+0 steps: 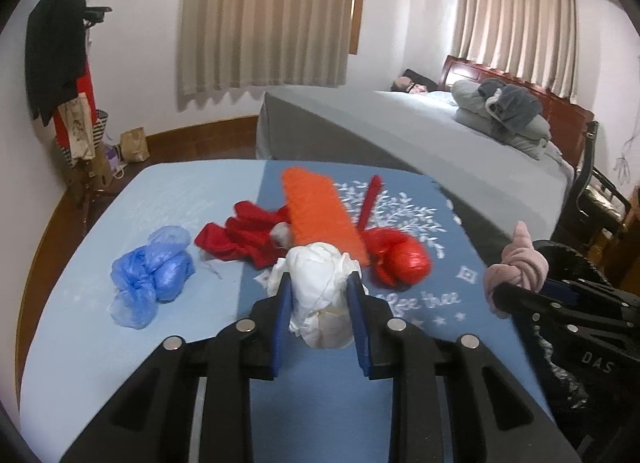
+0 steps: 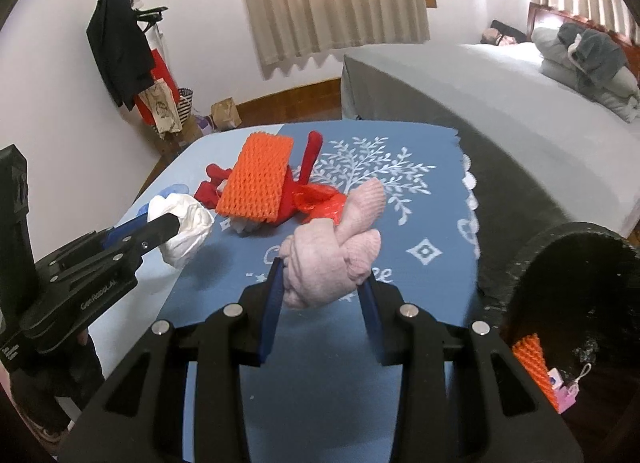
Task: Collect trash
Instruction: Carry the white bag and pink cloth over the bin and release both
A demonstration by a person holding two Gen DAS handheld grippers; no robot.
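Note:
My left gripper (image 1: 318,287) is shut on a crumpled white plastic bag (image 1: 320,283) held just above the blue tablecloth (image 1: 160,191); it also shows at the left of the right wrist view (image 2: 176,229) with the white bag (image 2: 188,229). My right gripper (image 2: 320,277) is shut on a knotted pink cloth (image 2: 332,259), seen at the right of the left wrist view (image 1: 516,263). On the table lie a blue plastic bag (image 1: 154,271), red cloth (image 1: 240,241), an orange foam net (image 1: 324,215) and a red plastic bag (image 1: 400,259).
A black trash bin (image 2: 580,295) stands at the table's right, with an orange foam net (image 2: 534,367) inside. A grey bed (image 1: 420,131) lies beyond the table. A coat rack (image 1: 60,63) with bags stands at the left wall.

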